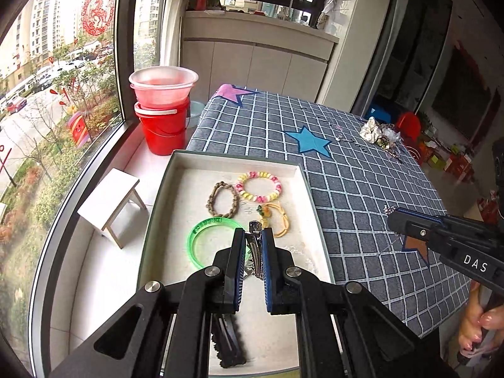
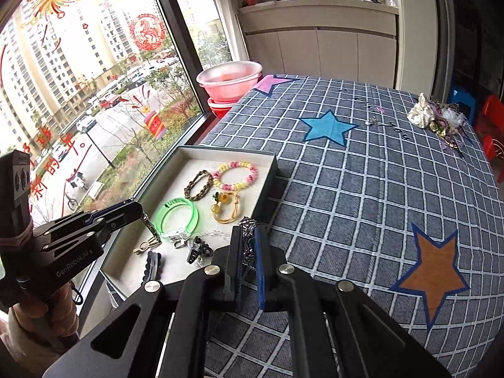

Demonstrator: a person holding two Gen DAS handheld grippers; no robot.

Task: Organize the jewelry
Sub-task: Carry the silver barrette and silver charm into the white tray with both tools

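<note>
Checked cloth covers the bench [image 2: 362, 189], where the left hand-held gripper [image 1: 253, 236] pinches a stiff, slick metal hair clip [image 1: 255, 245] over the tray [image 1: 176, 170], and the right hand-held gripper [image 2: 247, 239], at its 3 o'clock side, nips a limp, light silver chain [image 2: 248, 230].

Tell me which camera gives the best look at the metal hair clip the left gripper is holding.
The right wrist view: the metal hair clip hangs side-on from the left gripper over the tray, its full length visible. In the left wrist view the clip is squeezed between the fingers, mostly hidden.
</note>
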